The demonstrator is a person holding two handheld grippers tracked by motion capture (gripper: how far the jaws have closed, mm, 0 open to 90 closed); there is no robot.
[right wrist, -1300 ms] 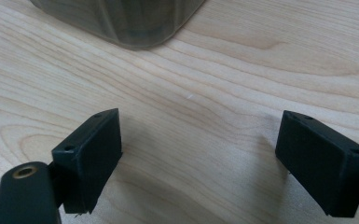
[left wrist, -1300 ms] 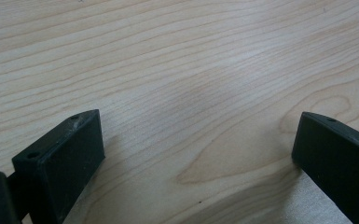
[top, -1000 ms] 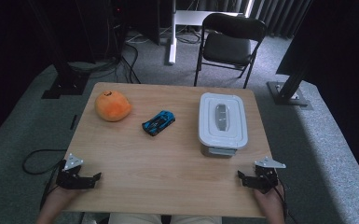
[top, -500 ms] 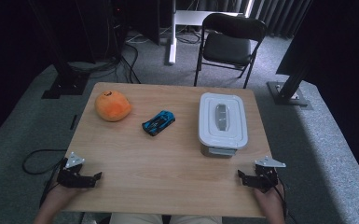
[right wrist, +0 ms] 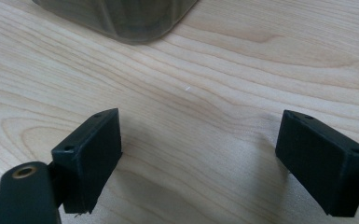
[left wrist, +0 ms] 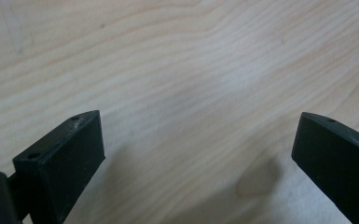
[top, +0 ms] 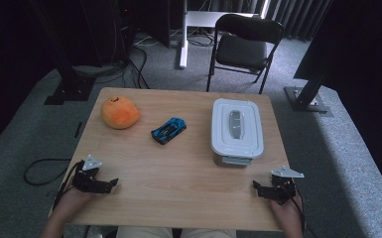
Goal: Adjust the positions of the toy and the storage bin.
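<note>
Resting at the table's [top: 178, 163] near corners, the left gripper [top: 110, 183] and right gripper [top: 258, 187] both have jaws spread, empty; the lidded container [top: 237, 130] sits near the right gripper.

Lidded white container [top: 237, 130] upright at the table's right, blue toy car [top: 168, 130] left of it.

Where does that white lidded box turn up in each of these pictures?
High view: the white lidded box stands right of centre on the wooden table.
Left gripper view: just table grain between the jaws.
Right gripper view: its rounded corner sits at the top edge.
Shared landmark: the wooden table.
</note>
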